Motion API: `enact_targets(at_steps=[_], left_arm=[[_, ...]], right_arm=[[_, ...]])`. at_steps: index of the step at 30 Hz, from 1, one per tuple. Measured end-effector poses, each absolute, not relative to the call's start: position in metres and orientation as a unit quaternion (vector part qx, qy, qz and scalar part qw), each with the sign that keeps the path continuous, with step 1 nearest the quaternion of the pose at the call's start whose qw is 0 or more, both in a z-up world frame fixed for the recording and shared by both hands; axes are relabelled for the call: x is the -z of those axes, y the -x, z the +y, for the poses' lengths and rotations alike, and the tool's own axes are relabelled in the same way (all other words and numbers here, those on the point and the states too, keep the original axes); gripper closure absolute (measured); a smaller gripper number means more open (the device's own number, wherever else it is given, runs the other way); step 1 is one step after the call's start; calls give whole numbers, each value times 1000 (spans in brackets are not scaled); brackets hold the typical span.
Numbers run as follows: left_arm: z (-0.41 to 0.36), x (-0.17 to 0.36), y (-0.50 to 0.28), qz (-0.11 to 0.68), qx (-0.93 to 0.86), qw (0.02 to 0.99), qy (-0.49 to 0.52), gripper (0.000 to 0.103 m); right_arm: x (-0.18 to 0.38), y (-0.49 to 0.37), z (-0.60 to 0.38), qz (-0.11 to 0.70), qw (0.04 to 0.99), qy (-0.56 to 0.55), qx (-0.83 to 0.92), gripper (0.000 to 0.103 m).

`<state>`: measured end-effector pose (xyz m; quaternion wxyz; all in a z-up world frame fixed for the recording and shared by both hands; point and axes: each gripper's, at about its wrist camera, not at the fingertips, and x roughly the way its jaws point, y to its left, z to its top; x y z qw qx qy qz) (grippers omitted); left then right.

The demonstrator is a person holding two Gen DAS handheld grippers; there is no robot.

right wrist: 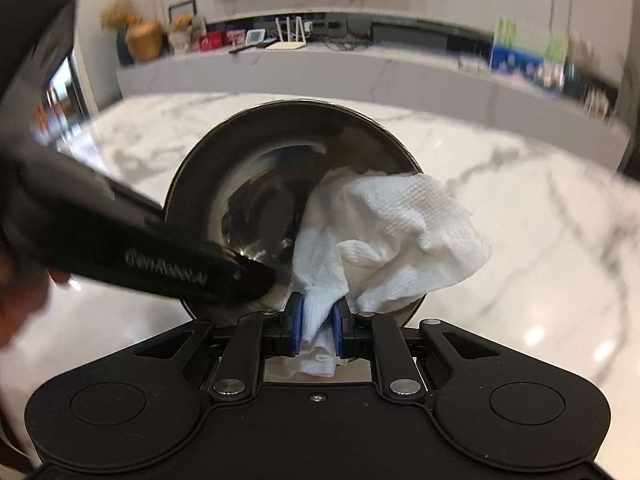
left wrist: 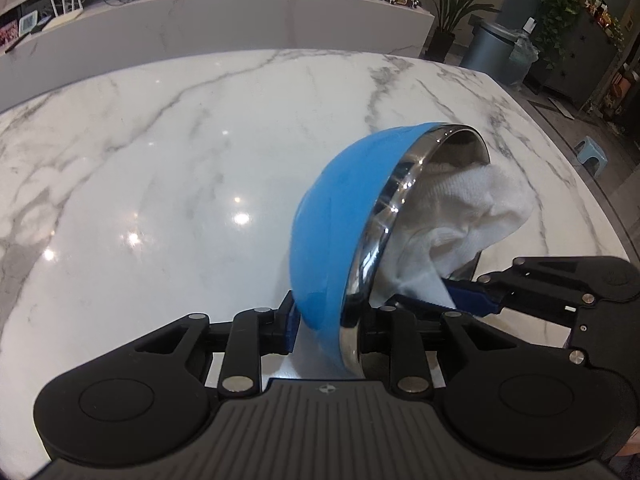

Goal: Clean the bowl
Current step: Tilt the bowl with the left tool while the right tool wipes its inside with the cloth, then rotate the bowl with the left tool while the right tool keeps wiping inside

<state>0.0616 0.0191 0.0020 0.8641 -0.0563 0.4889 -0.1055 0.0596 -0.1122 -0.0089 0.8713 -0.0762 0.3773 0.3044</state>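
A bowl (left wrist: pixel 336 216), blue outside and shiny steel inside, is tipped on its side above the marble table (left wrist: pixel 160 168). My left gripper (left wrist: pixel 332 328) is shut on the bowl's rim at its lower edge. In the right wrist view the bowl's steel inside (right wrist: pixel 260 184) faces me. My right gripper (right wrist: pixel 318 320) is shut on a crumpled white paper towel (right wrist: pixel 396 232) that lies in the bowl's right half and hangs over the rim. The towel (left wrist: pixel 464 208) and the right gripper (left wrist: pixel 468 304) also show in the left wrist view. The left gripper's body (right wrist: pixel 120 240) crosses the left of the right wrist view.
A white counter (left wrist: pixel 240 20) with a router, boxes and small items runs behind the table. A grey bin (left wrist: pixel 496 52), potted plants (left wrist: pixel 452 12) and a small blue stool (left wrist: pixel 592 156) stand on the floor to the right, beyond the table edge.
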Motion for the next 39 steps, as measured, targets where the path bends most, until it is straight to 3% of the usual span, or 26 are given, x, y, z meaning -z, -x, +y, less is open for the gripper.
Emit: enact_targets(at_steps=[6, 16, 23, 30, 36, 39], left_arm=[[19, -4, -62, 490, 109, 863, 50, 80], [18, -15, -62, 491, 101, 865, -11, 83], [24, -15, -63, 479, 92, 873, 3, 84], [24, -10, -62, 472, 77, 878, 27, 76], [29, -6, -65, 472, 72, 877, 49, 76], [30, -6, -67, 476, 80, 874, 54, 82]], right_arm=[[6, -60, -112, 375, 871, 86, -305, 90], [16, -29, -89, 267, 880, 295, -259, 90], [21, -27, -88, 268, 878, 295, -266, 90], [19, -35, -92, 299, 879, 247, -278, 90], [16, -38, -96, 334, 871, 177, -312, 90], [14, -38, -98, 337, 870, 170, -318, 90]])
